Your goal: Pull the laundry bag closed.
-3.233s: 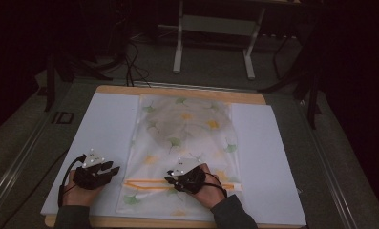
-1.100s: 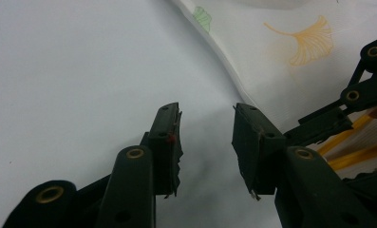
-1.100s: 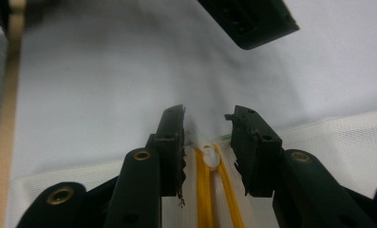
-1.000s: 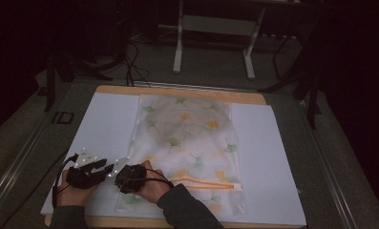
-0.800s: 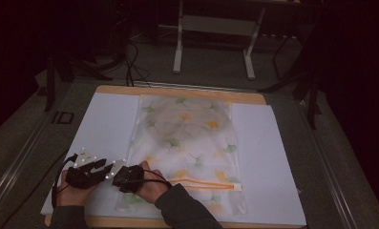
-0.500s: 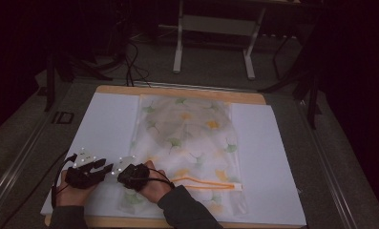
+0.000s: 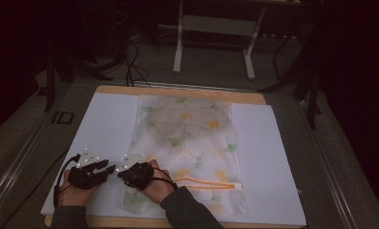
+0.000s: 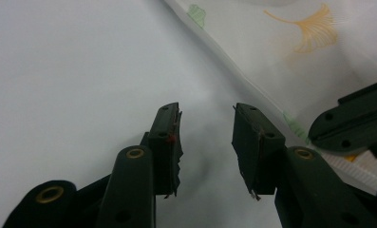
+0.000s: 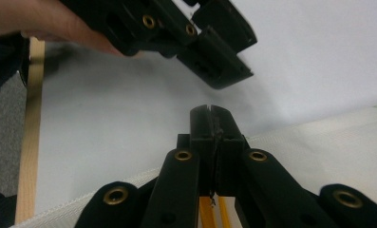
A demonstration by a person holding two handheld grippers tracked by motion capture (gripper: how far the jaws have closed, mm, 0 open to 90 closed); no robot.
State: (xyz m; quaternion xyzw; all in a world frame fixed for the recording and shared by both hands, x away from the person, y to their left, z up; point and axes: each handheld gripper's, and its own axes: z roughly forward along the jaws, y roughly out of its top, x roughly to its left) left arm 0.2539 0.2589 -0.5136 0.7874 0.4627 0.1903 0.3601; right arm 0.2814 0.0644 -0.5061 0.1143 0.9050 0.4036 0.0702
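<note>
A translucent bag (image 7: 187, 129) printed with green and yellow leaves lies flat in the middle of a white sheet (image 7: 268, 157). An orange zipper (image 7: 206, 183) runs across its near end. My right gripper (image 7: 121, 172) sits at the bag's near left corner, its jaws pressed shut at the zipper's left end; orange zipper lines (image 9: 205, 213) run out from under the right gripper (image 9: 211, 111). What they pinch is hidden; it looks like the slider. My left gripper (image 7: 108, 168) rests just left of it on the bare sheet, open and empty, as the left gripper (image 8: 205, 114) view confirms.
The sheet lies on a wooden board (image 7: 177, 90) whose edge (image 9: 27, 142) shows near my hands. A grey surface surrounds the board. Metal stand legs (image 7: 177, 52) and cables are on the floor behind. The two grippers' tips are almost touching.
Since 3.2 s ago my right gripper slid left along the zipper from the bag's middle to its left corner. In the last second both hands barely moved.
</note>
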